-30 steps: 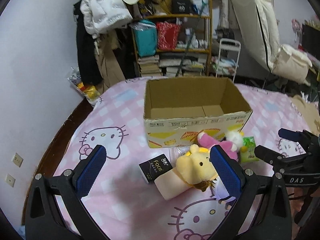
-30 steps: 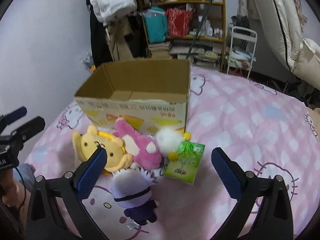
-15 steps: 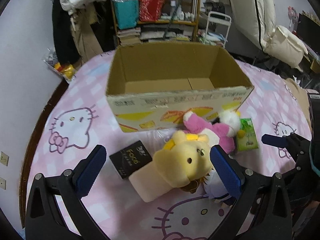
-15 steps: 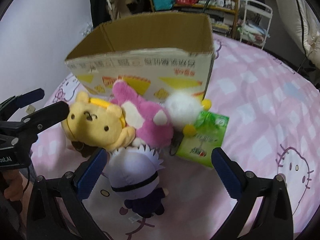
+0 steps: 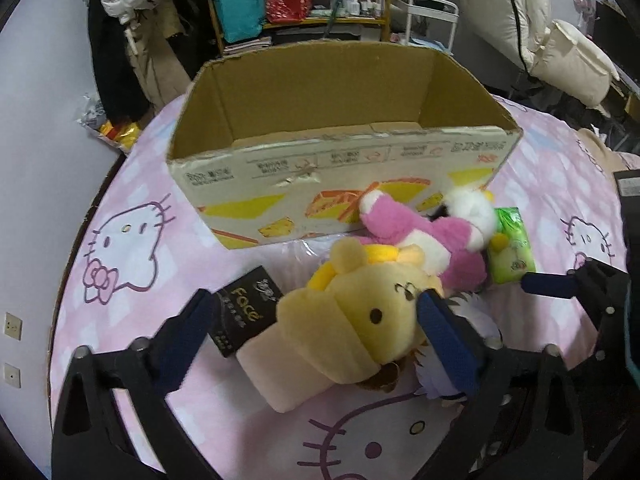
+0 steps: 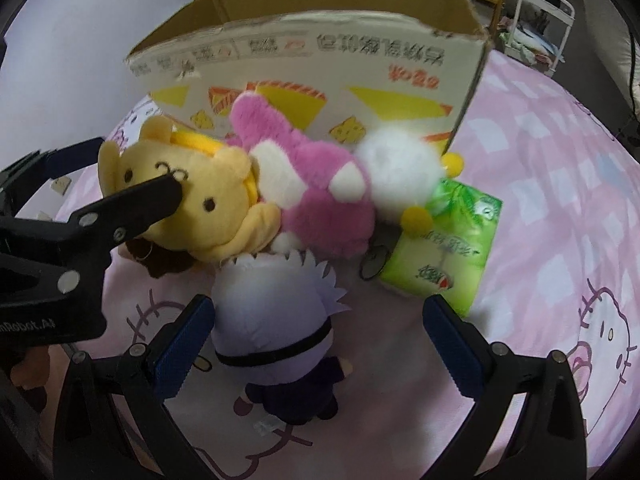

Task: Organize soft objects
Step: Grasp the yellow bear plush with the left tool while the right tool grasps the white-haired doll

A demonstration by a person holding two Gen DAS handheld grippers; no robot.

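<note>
A big cardboard box (image 5: 344,128) sits open on a bed with a pink cat-print sheet (image 5: 132,240). The box has nothing in it that can be seen. The soft toys lie in a heap right in front of the box.

The left gripper (image 5: 320,332) is down over the yellow bear (image 5: 360,320). Its fingers (image 5: 448,340) have just been closing in, with the bear between them. One finger touches the bear's face. The other finger is beside a black packet (image 5: 244,316) and not on the bear, so the bear is not pinched.

The pink bunny (image 6: 316,196) lies against the bear and touches the box. A white fluffy toy (image 6: 400,172) with yellow bits leans on the bunny. A green tissue pack (image 6: 448,256) lies just beside it.

The right gripper (image 6: 320,348) has its fingers (image 6: 452,348) spread wide. A doll with pale purple hair (image 6: 276,320) lies between them, and one finger is just beside its head.
</note>
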